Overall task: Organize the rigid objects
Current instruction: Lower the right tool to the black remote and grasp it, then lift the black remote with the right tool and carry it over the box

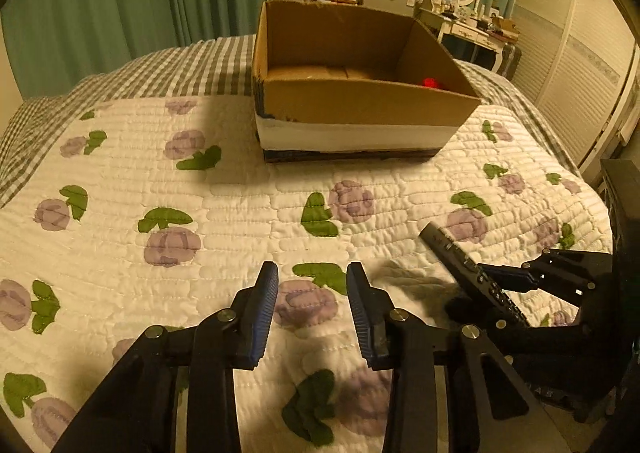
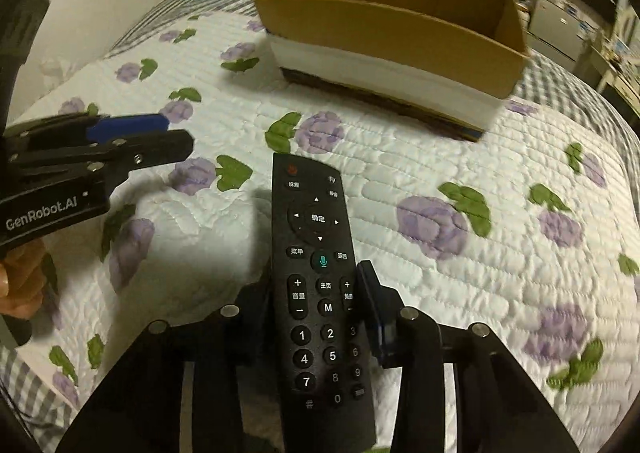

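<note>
**Remote in the right tongs, box waiting ahead**

The black remote control (image 2: 322, 293) is lying lengthwise between the fingers of the right gripper (image 2: 316, 309), its power-button end pointing away from the tongs toward the cardboard box (image 2: 396, 33). The blue pads are pressing on both its long edges around the number keys, so the right tongs are grasping the remote, which looks to be sitting on or just above the flowered quilt (image 2: 480, 157). To the left of it, the left gripper (image 1: 312, 305) is hovering over the quilt with its jaws drawn in but nothing between them, only a purple flower showing in the gap.

Judging by this, the pick-up step is being finished. The next move is calling for a firm lift, a carry forward over the near wall of the box, and a release inside, where something small and red (image 1: 431, 82) is already lying in the far corner.
</note>
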